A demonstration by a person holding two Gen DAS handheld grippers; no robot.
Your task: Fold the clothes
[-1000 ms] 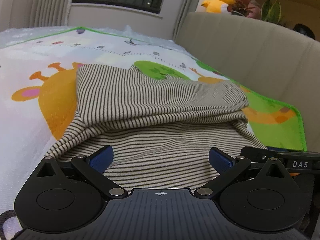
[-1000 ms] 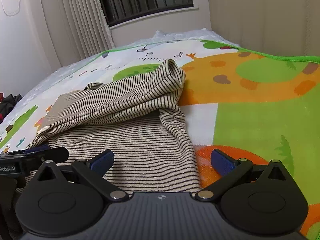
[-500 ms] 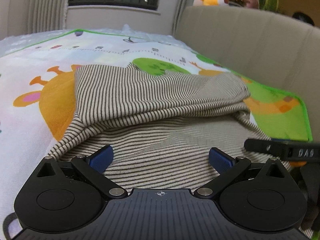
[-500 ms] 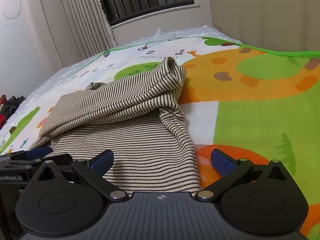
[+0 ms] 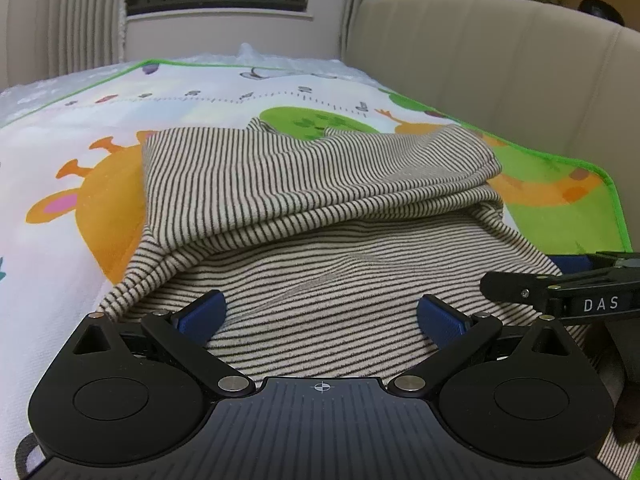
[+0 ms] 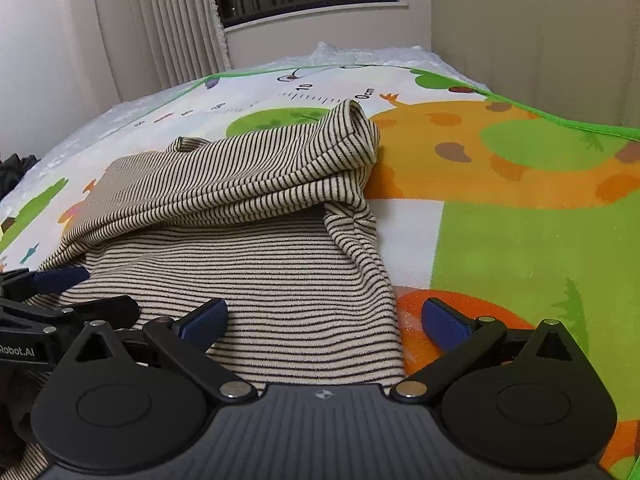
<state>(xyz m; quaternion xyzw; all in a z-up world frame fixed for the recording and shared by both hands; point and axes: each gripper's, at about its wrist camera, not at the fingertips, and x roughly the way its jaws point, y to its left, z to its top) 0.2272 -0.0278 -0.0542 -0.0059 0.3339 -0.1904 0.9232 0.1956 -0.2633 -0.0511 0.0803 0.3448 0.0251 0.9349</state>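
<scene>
My striped top (image 5: 320, 208) is soft, fuzzy cloth. The play mat (image 6: 500, 232) looks smooth with tiny bumps. My gripper (image 5: 320, 316) is dull black plastic with shiny metal pins

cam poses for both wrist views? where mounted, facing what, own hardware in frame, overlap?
Left wrist: sits on the left gripper, low over the near hem of the striped garment, facing the window; its blue-padded fingers are spread, and the right gripper enters at its right edge.
Right wrist: sits on the right gripper, over the garment's right edge and the play mat, facing the same way; the left gripper shows at its left edge.
Shared: garment, mat, window, sofa back.
</scene>
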